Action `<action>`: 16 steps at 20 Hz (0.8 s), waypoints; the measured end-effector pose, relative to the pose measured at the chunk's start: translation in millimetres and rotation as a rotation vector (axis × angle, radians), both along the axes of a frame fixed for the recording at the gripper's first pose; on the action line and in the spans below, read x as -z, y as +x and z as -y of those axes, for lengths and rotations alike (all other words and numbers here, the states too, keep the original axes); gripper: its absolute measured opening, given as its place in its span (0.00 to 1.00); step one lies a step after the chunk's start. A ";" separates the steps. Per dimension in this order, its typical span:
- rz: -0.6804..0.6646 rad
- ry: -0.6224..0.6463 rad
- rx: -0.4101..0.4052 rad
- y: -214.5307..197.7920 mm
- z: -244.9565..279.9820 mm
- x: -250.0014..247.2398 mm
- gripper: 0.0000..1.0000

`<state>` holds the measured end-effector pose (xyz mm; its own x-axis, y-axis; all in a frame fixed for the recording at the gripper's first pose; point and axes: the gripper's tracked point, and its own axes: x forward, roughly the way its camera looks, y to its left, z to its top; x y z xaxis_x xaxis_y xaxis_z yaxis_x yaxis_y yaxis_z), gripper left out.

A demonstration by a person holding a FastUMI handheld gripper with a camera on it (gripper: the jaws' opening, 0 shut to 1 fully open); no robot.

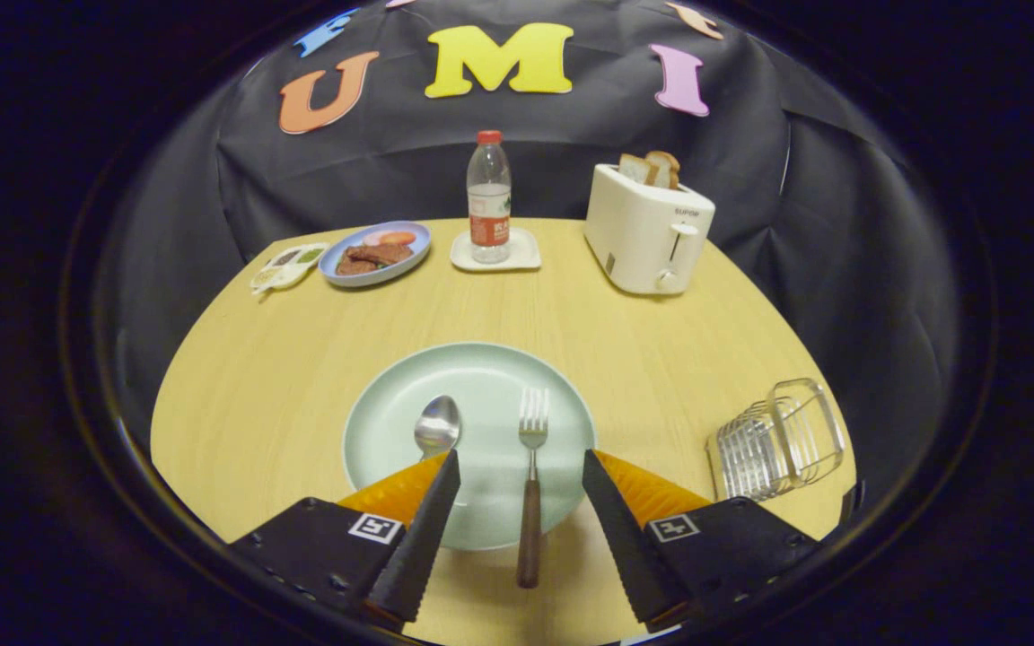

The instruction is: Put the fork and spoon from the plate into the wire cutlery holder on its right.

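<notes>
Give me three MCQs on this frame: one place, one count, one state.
1. Where is the fork?
A. Between the open fingers, on the plate
B. In the holder
C. Beside the toaster

2. How many bread slices stand in the toaster?
A. None
B. Two
C. Four

3. What state is the gripper in?
A. Shut on the spoon
B. Shut on the fork
C. Open, holding nothing

Key: 1 A, its handle runs between the fingers, over the plate's near rim. 2 B, two slices poke out on top. 3 C, the fingers stand apart; the spoon lies just ahead of the left one, and the holder stands empty.
</notes>
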<state>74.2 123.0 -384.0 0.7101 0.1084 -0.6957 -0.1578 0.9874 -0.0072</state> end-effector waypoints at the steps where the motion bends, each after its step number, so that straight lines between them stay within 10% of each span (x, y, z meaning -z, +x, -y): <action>1: -0.028 0.003 0.006 1.8 0.5 10.5 0.79; 10: -0.161 -0.044 0.017 4.0 7.5 43.6 0.14; 16: -0.214 -0.053 -0.085 -8.3 16.6 18.0 0.03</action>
